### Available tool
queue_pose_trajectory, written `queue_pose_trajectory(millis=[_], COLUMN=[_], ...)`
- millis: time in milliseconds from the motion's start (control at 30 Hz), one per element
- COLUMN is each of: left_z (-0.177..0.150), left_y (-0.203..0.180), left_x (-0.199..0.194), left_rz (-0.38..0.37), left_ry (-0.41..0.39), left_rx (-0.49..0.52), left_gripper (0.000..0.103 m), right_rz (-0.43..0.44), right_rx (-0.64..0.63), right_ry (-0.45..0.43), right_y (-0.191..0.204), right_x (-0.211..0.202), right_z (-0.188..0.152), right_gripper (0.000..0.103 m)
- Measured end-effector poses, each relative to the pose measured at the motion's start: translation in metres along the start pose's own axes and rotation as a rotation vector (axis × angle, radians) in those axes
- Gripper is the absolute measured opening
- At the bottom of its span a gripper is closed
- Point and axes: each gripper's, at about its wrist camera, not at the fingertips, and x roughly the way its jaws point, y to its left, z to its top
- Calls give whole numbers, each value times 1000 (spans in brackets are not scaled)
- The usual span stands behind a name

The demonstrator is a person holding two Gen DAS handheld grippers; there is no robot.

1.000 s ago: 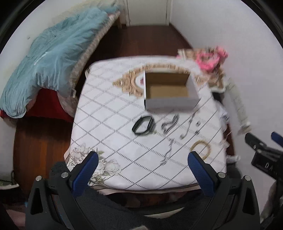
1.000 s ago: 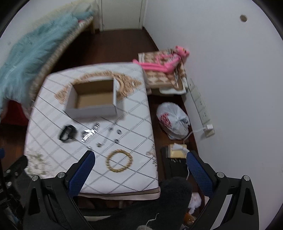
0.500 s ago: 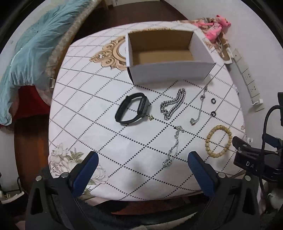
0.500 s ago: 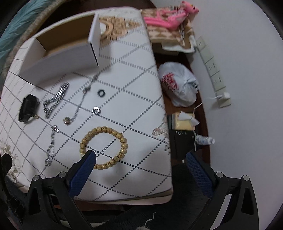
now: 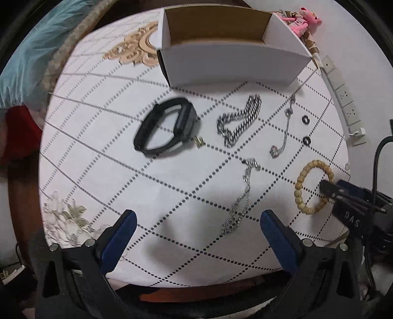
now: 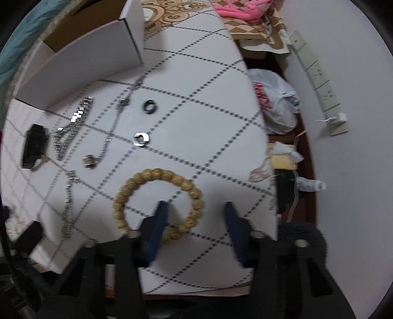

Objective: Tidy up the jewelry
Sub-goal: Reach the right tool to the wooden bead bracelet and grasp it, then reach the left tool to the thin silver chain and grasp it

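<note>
A wooden bead bracelet (image 6: 157,203) lies on the white quilted tabletop (image 6: 196,127). My right gripper (image 6: 195,208) is open and straddles the bracelet's right side, its left finger inside the ring. It also shows in the left wrist view (image 5: 313,187). A black wristband (image 5: 167,127), a thick silver chain (image 5: 239,120), two thinner chains (image 5: 242,193) and two small rings (image 5: 305,130) lie on the tabletop in front of an open white box (image 5: 228,54). My left gripper (image 5: 196,225) is open and empty above the near table edge.
A blue blanket (image 5: 29,51) lies on a bed to the left. A pink toy (image 5: 301,23) lies past the box. A white plastic bag (image 6: 275,100) and clutter sit on the floor right of the table, by a wall power strip (image 6: 316,76).
Both grippers have dropped down and closer to the table. My right gripper has narrowed and moved onto the bead bracelet. The jewelry has not moved.
</note>
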Motion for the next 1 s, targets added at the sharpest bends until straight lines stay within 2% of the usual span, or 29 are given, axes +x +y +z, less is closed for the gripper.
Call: queue_pose_trajectory(millis=[33, 67, 133, 267, 333, 367, 400, 433, 500, 533, 667, 767, 800, 833, 1000], left_z=[-1, -3, -8, -22, -29, -31, -32, -33, -29, -29, -28, -28, -29, -27, -20], left_y=[1, 1, 2, 3, 3, 2, 2, 1, -4, -8, -25, -37, -38, -38, -20], left_x=[3, 5, 8, 15, 21, 23, 25, 27, 22, 23, 22, 21, 20, 20, 14], left_rz=[-20, -43, -101, -161, -178, -183, -188, -192, -189, -185, -111, -28, -28, -43, -127], left_ry=[8, 17, 20, 30, 46, 50, 53, 58, 34, 29, -21, -69, -83, -83, -92], left_rx=[-1, -2, 0, 6, 6, 9, 13, 15, 34, 45, 122, 192, 205, 202, 146], left_gripper=[102, 102, 99, 99, 92, 88, 77, 73, 72, 69, 61, 33, 15, 6, 0], right_rz=[-6, -2, 17, 36, 47, 48, 50, 52, 54, 53, 51, 42, 38, 34, 53], right_rx=[-12, -9, 11, 41, 49, 50, 55, 58, 63, 64, 66, 59, 56, 54, 67], right_ry=[-5, -1, -1, 0, -4, -6, -7, -8, -15, -15, -15, -16, -15, -15, -24], right_y=[0, -1, -7, -16, -16, -15, -15, -15, -15, -15, -15, -14, -14, -13, -12], right_x=[0, 0, -2, -3, -3, -4, -5, -5, -6, -5, -5, -5, -5, -5, -7], right_z=[-1, -3, -10, -18, -21, -22, -22, -22, -23, -23, -22, -21, -20, -20, -20], right_gripper=[12, 9, 9, 9, 9, 9, 9, 9, 9, 9, 9, 9, 9, 9, 9])
